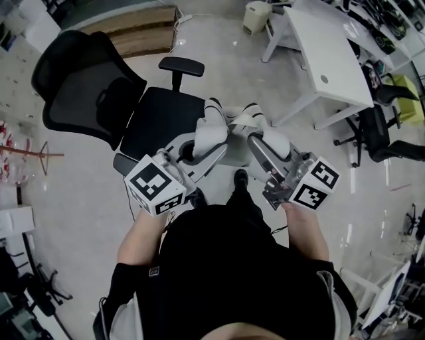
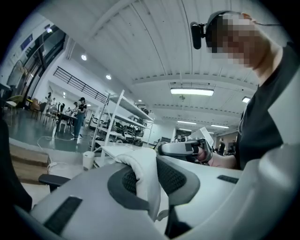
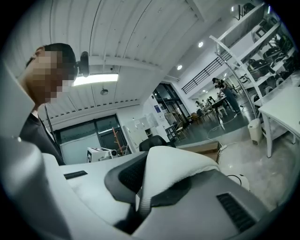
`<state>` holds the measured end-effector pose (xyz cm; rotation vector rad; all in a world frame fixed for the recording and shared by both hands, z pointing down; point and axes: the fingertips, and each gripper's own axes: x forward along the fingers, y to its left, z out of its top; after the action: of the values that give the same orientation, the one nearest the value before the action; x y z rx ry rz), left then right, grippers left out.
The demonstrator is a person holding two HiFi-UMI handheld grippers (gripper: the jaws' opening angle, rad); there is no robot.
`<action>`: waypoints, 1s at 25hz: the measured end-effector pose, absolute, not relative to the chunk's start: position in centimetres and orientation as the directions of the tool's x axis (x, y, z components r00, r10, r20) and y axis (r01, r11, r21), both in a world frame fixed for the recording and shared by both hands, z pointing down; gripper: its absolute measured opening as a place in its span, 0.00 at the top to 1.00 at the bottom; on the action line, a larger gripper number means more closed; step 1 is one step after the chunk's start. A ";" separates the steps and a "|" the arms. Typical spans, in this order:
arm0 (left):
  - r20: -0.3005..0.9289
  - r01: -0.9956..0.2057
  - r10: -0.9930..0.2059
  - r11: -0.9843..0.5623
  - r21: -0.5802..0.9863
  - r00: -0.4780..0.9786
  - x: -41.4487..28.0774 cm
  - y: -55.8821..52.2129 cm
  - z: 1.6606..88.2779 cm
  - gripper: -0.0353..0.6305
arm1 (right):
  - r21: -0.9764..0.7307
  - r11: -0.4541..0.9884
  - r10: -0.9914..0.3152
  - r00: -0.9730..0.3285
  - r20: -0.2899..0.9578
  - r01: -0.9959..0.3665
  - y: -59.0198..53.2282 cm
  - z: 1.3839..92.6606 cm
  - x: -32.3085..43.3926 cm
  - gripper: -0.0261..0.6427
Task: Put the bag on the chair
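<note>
In the head view a black office chair (image 1: 93,86) stands at the upper left, its seat (image 1: 166,119) facing me. A white bag (image 1: 228,147) hangs in front of the seat, between the two grippers. My left gripper (image 1: 204,136) is shut on the bag's left white padded strap (image 2: 143,176). My right gripper (image 1: 255,136) is shut on the right strap (image 3: 176,171). Both grippers point level. The left gripper view shows the right gripper (image 2: 183,149) beyond its own jaws. Most of the bag's body is hidden under the grippers.
A white desk (image 1: 332,53) stands at the upper right, with another black chair (image 1: 382,136) beside it. A white bin (image 1: 255,16) and a wooden platform (image 1: 139,30) lie beyond the chair. My shoe (image 1: 240,178) shows on the pale floor below the bag.
</note>
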<state>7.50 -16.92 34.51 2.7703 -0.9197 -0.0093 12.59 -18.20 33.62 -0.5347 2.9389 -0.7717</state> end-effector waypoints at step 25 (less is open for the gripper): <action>0.081 -0.900 -0.930 -0.321 0.294 0.358 6.8 -24.3 34.5 0.86 | -0.491 0.845 0.269 -0.962 0.051 0.210 -27.4 34.1 10.9 0.92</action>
<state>6.77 -24.33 34.54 2.3357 -1.6255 -0.1475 10.87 -27.39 34.11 0.4076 3.1302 -0.8113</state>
